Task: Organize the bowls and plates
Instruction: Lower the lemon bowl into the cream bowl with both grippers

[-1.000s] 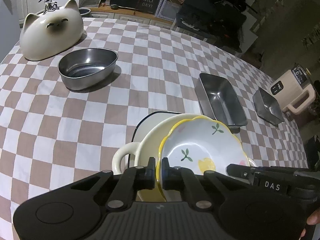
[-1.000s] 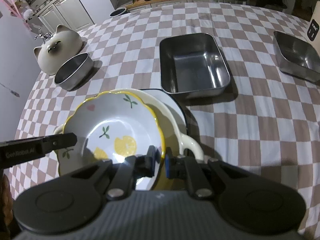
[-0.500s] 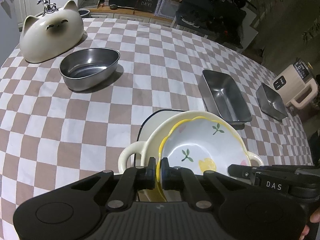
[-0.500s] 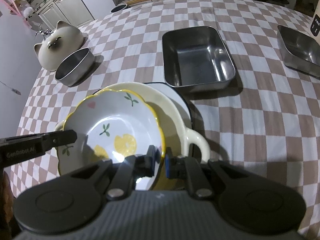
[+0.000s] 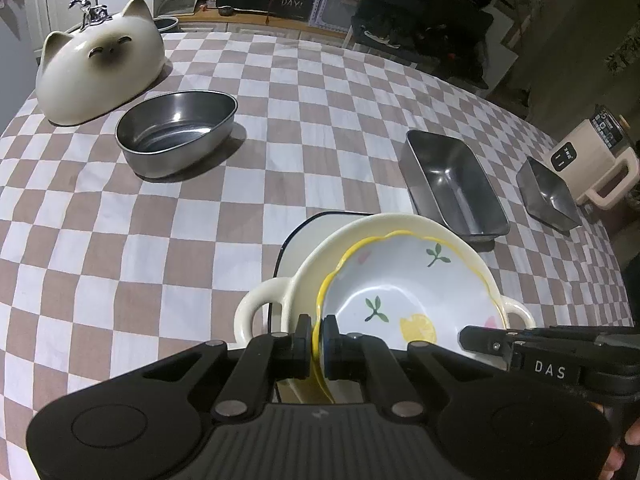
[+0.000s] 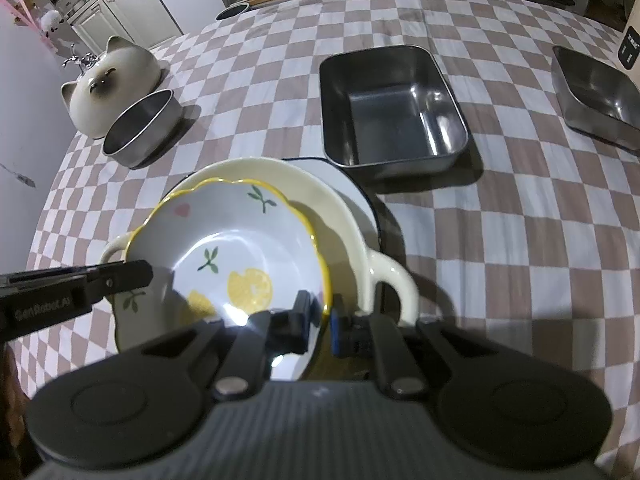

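Note:
A yellow-rimmed lemon bowl (image 5: 408,288) sits low inside a cream two-handled bowl (image 5: 264,304), which rests on a white plate with a dark rim (image 5: 304,232). My left gripper (image 5: 317,340) is shut on the lemon bowl's near rim. My right gripper (image 6: 320,316) grips the opposite rim of the lemon bowl (image 6: 236,252), its jaws slightly wider than before. The cream bowl (image 6: 384,276) and the plate (image 6: 360,200) also show in the right wrist view. Each gripper appears in the other's view.
On the checkered tablecloth (image 5: 200,220) stand a round steel bowl (image 5: 176,136), a cat-shaped ceramic dish (image 5: 100,76), a rectangular steel tray (image 5: 452,184) and a smaller steel tray (image 5: 548,196). A beige appliance (image 5: 596,160) stands at the far right edge.
The lemon bowl has come down into the cream bowl between both grippers. The right gripper's jaws have spread slightly on the rim.

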Demonstrator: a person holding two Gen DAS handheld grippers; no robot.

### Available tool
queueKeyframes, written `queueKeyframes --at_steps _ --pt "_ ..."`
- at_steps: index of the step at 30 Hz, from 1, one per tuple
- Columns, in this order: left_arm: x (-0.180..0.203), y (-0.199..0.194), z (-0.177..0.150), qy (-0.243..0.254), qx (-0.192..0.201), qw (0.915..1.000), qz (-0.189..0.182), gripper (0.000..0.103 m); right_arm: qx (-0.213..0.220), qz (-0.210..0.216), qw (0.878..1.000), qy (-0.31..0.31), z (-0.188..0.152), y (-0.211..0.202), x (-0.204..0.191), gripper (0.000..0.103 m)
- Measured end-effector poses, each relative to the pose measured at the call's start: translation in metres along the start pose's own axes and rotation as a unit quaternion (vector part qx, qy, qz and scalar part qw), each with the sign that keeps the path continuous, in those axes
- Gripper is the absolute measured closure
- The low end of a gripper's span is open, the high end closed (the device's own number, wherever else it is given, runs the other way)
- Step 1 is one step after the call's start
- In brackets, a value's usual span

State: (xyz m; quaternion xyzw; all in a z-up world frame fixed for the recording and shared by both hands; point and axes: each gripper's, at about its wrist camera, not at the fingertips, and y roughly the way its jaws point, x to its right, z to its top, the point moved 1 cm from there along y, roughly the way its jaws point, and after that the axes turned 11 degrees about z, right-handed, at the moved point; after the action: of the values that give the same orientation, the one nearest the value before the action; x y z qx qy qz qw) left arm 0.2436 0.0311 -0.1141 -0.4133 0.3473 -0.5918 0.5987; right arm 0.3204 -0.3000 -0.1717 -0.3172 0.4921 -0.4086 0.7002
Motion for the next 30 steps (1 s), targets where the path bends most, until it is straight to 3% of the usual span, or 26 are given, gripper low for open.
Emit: queueKeyframes --at_steps 15,26,30 --pt "0.0015 0.0063 0.0004 0.004 -0.008 1.0 0.002 0.097 0.002 -0.002 1.0 0.0 0.0002 0.0 0.0001 0.089" --pt "0.0012 0.007 0.001 0.006 -0.012 0.9999 -0.006 0.095 0.003 0.013 1.0 0.009 0.0006 0.0006 0.0014 0.082" --pt "0.0014 0.0072 0.0006 0.007 -0.014 0.9998 -0.01 0.092 0.003 0.017 1.0 0.005 0.0003 0.0013 -0.0009 0.074"
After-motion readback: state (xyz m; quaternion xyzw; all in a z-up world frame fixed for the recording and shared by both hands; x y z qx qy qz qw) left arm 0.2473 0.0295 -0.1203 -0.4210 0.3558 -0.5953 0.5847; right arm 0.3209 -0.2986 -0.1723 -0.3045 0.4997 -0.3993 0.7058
